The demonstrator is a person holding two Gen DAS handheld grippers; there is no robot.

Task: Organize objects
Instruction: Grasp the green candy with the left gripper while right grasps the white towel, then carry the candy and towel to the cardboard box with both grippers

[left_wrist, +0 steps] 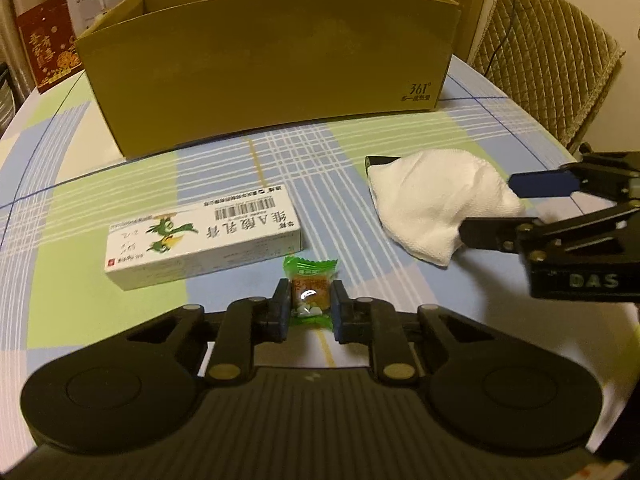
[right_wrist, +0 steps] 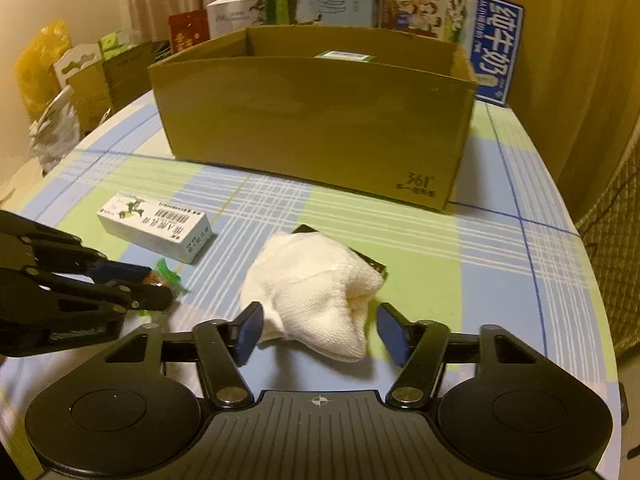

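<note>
table (left_wrist: 120,136): plaid cloth | on it: cardboard box (left_wrist: 264,60), medicine carton (left_wrist: 200,236), white cloth (left_wrist: 436,204), candy (left_wrist: 310,292)

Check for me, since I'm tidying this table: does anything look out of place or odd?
Only one oddity: a dark flat object lies half hidden under the crumpled white cloth; what it is cannot be told.

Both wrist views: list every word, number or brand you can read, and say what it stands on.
"361°": cardboard box, front lower corner.
"DAS": right gripper body.
"纯牛奶": blue carton behind the box.
White medicine box: barcode and Chinese print, too blurred to read.
Candy wrapper: unreadable.
</note>
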